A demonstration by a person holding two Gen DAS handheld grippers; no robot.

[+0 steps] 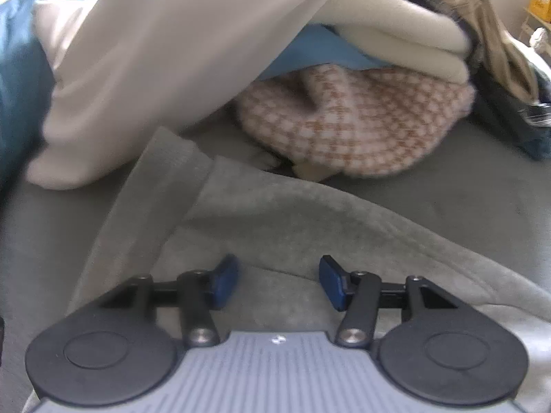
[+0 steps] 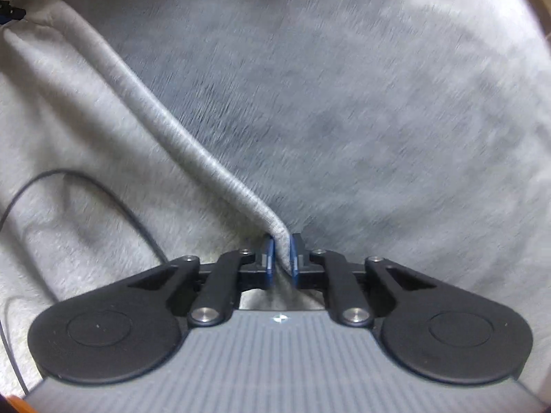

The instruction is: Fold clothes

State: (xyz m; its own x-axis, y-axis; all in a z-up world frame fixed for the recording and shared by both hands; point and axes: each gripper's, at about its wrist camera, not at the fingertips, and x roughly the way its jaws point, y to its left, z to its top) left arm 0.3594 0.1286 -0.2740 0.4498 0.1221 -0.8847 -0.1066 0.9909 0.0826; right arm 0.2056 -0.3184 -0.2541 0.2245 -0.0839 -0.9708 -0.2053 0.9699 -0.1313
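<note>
My left gripper (image 1: 279,284) hangs over the grey garment (image 1: 310,227), its blue pads (image 1: 225,282) apart with only fabric below them, nothing pinched. Beyond lie a cream cloth (image 1: 144,79) and a checked pink knit (image 1: 361,120) (both blurred). My right gripper (image 2: 282,258) is clamped on the grey garment's ribbed edge (image 2: 193,141), which runs up and left from the pads across the grey surface (image 2: 344,103). A thin black cable (image 2: 103,189) loops at left.
</note>
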